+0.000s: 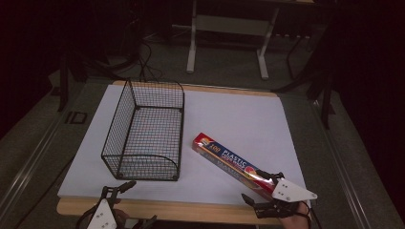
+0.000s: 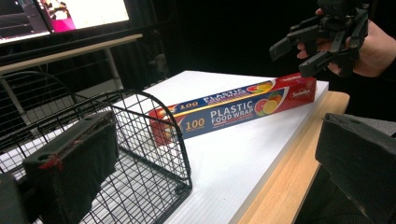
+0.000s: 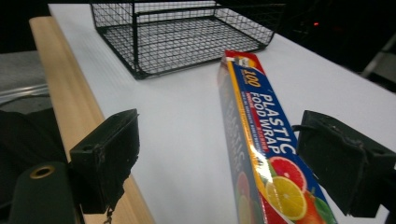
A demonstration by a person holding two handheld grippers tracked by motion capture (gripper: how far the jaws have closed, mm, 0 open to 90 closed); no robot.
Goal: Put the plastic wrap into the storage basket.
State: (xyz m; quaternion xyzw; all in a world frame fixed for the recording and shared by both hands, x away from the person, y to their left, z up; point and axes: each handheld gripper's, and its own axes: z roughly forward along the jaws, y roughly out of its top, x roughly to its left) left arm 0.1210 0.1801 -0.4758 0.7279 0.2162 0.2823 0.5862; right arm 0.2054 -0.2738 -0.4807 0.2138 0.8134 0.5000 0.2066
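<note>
In the high view, a long red-and-blue cardboard box of plastic food wrap (image 1: 232,164) lies flat on the white tabletop (image 1: 239,119), its long axis running diagonally from mid-table toward the near right corner, just right of a black wire-mesh basket (image 1: 145,131). The right gripper (image 1: 261,187) sits at the box's near end, jaws spread wide with nothing clamped; the left gripper (image 1: 128,200) waits well apart at the near left edge, by the basket's front. In the left gripper view, its own jaws stand released around empty air, the box (image 2: 233,108) lying beyond the basket (image 2: 140,140), and the right gripper (image 2: 299,51) hovers above the box's far end. In the right gripper view, the box (image 3: 261,140) runs lengthwise away from the camera between the parted jaws, closer to one of them and touching neither, so the right hand is plainly the nearer one for a pickup.
</note>
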